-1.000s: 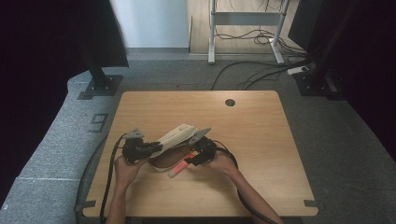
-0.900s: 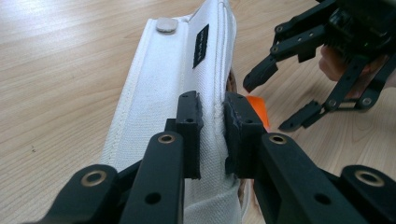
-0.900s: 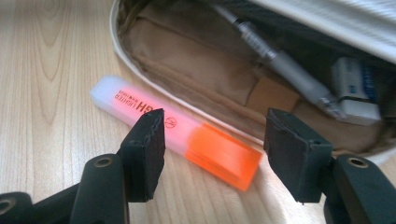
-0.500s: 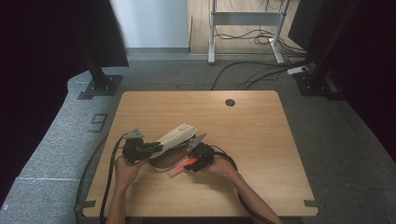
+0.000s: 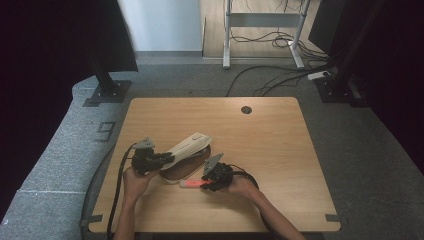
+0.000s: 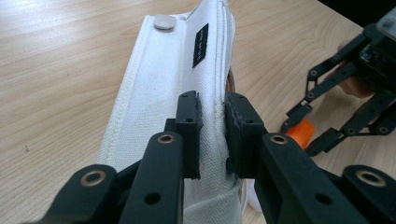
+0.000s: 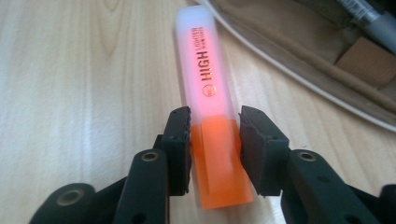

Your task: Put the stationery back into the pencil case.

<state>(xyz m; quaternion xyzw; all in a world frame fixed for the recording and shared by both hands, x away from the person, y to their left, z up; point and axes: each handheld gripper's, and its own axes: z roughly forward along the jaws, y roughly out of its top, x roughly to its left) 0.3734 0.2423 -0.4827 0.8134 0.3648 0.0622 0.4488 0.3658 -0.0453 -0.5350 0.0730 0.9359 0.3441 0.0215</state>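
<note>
My left hand-held gripper point(image 6: 212, 135) pinches pouch point(image 6: 173, 93) flap | my right hand-held gripper point(image 7: 215, 140), jaws just closing, straddles highlighter point(image 7: 205, 93) | highlighter on table point(image 5: 280, 150), pouch's 5 o'clock

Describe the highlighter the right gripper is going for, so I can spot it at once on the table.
On the wooden table, look at the near edge, just in front of the open white fabric pencil case. The translucent pink highlighter with an orange cap lies flat there, its cap end between the right gripper jaws, which have just been closing. It is the only bright, glowing-coloured thing there.
</note>
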